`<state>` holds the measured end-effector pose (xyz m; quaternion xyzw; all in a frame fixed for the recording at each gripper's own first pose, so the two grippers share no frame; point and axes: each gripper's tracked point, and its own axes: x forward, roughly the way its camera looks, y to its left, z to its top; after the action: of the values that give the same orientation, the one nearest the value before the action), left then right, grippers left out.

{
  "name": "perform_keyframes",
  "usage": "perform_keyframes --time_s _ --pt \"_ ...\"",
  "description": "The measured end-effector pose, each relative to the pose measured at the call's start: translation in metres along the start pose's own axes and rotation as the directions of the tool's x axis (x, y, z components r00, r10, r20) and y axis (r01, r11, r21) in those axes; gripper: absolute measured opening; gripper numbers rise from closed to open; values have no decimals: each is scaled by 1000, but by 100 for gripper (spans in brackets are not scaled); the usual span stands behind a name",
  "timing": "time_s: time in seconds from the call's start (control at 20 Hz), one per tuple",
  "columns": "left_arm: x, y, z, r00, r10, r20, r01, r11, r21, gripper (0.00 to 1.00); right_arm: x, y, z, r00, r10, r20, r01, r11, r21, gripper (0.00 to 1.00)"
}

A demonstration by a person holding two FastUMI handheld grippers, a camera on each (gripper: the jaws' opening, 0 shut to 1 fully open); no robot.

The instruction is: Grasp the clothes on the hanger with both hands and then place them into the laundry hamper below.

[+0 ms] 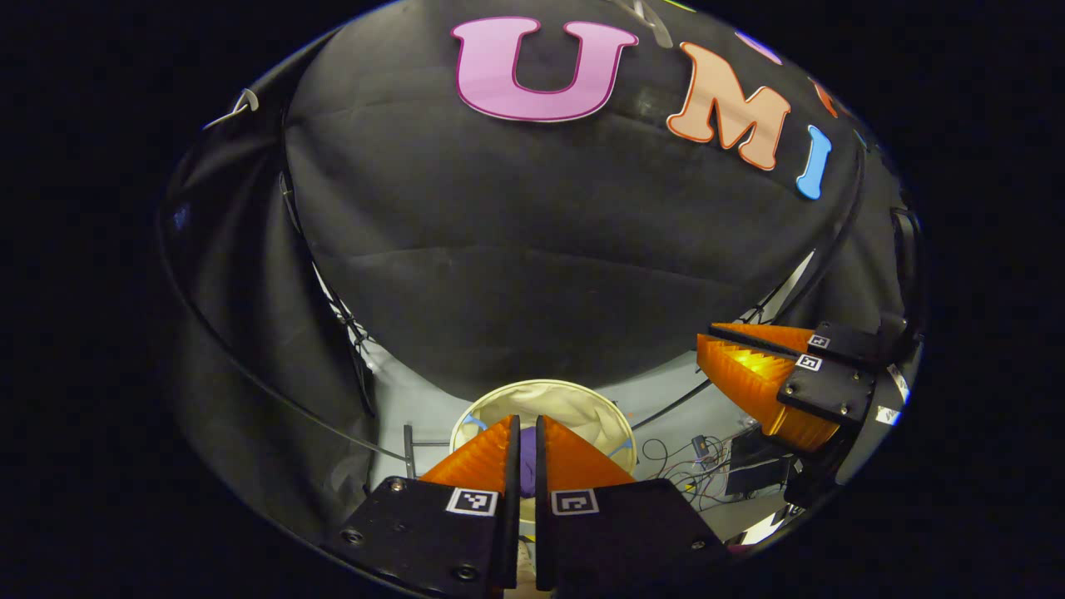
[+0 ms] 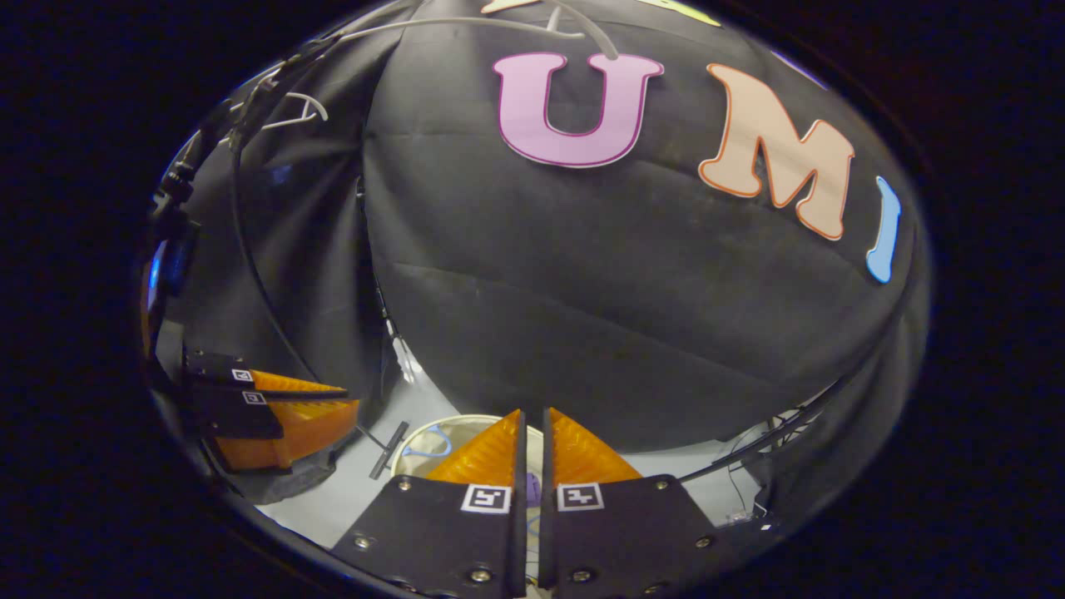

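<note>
Count: 2 claws, left claw (image 1: 522, 433) and right claw (image 2: 532, 424), 2 fingers each. 1 laundry hamper (image 1: 574, 398) on the floor. 1 purple garment (image 1: 527, 462) visible inside it. 1 bare hanger (image 2: 291, 112) up on the rail. 1 cable tangle (image 1: 682, 466) on the floor.

This is a recording booth in a lab or studio, not a home. Black cloth (image 2: 632, 274) hangs on all sides as a wall, draped over thin dark poles (image 1: 250, 366) that frame it. On the pale floor (image 1: 416, 399) beyond the cloth's edge lie loose cables (image 1: 678, 474) and small dark electronic boxes (image 1: 757, 474), and a white hanger (image 2: 291, 112) hangs up near the frame.
</note>
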<state>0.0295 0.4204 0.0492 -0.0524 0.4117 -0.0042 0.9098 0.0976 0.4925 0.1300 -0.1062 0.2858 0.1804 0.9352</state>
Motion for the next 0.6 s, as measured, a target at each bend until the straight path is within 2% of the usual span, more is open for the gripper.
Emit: perform_keyframes --time_s 0.25,0.6 --pt "-32 -7 32 992 -36 124 36 999 4 9 -30 -10 26 994 -43 98 40 999 37 6" --pt "-89 -22 71 955 -109 276 97 994 59 10 -88 -16 48 971 -131 202 115 989 87 6"
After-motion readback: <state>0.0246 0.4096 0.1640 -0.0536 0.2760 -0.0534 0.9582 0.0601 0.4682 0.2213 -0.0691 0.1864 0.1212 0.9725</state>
